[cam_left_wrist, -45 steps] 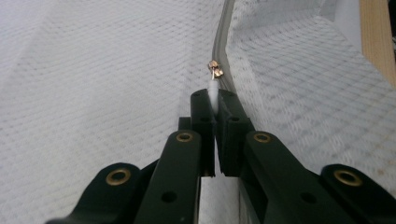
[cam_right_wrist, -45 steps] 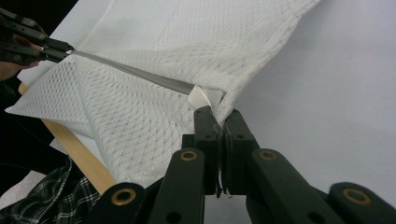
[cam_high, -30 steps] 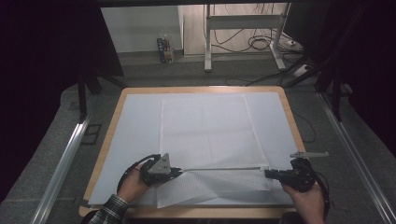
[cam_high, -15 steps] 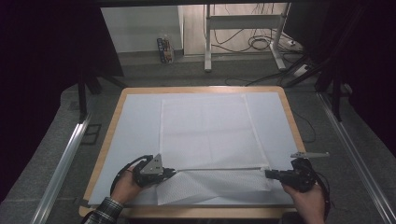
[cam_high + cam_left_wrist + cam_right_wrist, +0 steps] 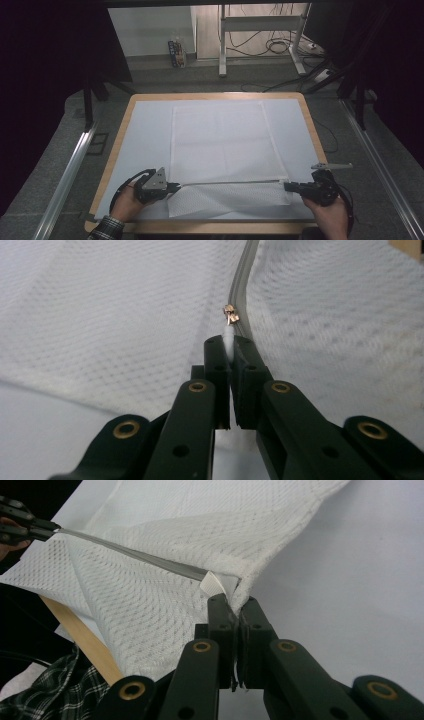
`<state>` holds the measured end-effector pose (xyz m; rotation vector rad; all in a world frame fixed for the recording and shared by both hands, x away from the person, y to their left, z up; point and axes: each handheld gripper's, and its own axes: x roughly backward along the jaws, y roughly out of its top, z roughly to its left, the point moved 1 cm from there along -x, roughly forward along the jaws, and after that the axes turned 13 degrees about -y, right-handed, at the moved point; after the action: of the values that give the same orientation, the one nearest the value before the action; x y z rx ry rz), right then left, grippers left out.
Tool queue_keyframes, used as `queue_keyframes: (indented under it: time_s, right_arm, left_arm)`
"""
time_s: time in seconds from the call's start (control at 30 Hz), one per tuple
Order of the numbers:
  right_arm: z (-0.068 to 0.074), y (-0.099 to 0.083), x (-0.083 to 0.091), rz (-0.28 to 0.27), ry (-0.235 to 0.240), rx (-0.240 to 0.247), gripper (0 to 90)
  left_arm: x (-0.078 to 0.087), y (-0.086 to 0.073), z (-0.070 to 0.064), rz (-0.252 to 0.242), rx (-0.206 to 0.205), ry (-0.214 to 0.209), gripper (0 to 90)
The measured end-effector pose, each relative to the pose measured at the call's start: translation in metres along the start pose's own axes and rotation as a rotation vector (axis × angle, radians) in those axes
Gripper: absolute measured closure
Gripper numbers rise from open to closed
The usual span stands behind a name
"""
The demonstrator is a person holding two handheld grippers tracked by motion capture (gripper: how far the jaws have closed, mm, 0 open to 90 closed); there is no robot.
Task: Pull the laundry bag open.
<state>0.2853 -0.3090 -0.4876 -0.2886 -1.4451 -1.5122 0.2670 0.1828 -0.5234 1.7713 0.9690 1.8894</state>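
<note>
A white mesh laundry bag point(image 5: 222, 150) lies flat on the white-covered table point(image 5: 145, 125), and its near, zippered edge is stretched between the two grippers. The left gripper point(image 5: 172, 187) pinches the left end of that edge: in the left gripper view its jaws are pressed together on a narrow strip of white fabric, and the small brass zipper pull point(image 5: 230, 314) sits just beyond the jaw tips, on the grey zipper tape point(image 5: 242, 275) that runs away from them. The right gripper point(image 5: 288, 187) holds the opposite end; in the right gripper view its jaws are clamped on the bag's corner, just below a white fabric tab point(image 5: 214, 584) where the zipper tape ends. From there the tape runs off taut toward the left gripper, seen far off at the upper left of that view.

The bag is a fine honeycomb mesh, pale and slightly see-through, with a stitched hem along its sides. Most of it spreads smooth on the table beyond the grippers, away from the person. A flap of mesh point(image 5: 225, 200) on the person's side of the zipper hangs down from the lifted zipper line to the table.

The zipper line lies straight from one gripper to the other, across the table. The bag's long axis runs at right angles to it, away from the person.
</note>
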Motion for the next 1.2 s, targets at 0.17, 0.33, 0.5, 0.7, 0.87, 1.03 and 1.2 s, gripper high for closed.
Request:
queue_keyframes:
  time_s: [0.17,0.33,0.5,0.7,0.87,1.03,1.2]
  right_arm:
    - [0.0,0.0,-0.001,0.004,0.001,-0.001,85.7]
    - [0.001,0.0,-0.001,0.006,0.012,0.002,85.7]
    - [0.002,-0.001,-0.002,0.006,0.02,0.001,85.7]
    - [-0.001,-0.002,-0.001,0.007,0.007,-0.006,85.7]
    - [-0.008,-0.003,0.004,-0.005,-0.013,-0.027,85.7]
    - [-0.007,-0.003,0.004,-0.003,-0.01,-0.028,85.7]
    - [-0.007,-0.003,0.004,-0.001,0.003,-0.029,85.7]
  left_arm:
    - [0.005,-0.004,-0.001,0.0,0.006,0.008,87.5]
    - [0.008,-0.006,-0.004,-0.01,0.006,0.006,87.5]
    - [0.01,-0.008,-0.004,-0.015,0.01,0.005,87.5]
    - [0.017,-0.017,-0.003,-0.011,0.038,0.034,87.5]
    - [0.03,-0.032,-0.003,-0.028,0.082,0.067,87.5]
    - [0.031,-0.035,-0.006,-0.019,0.083,0.068,87.6]
    - [0.033,-0.038,-0.007,-0.016,0.085,0.076,87.5]
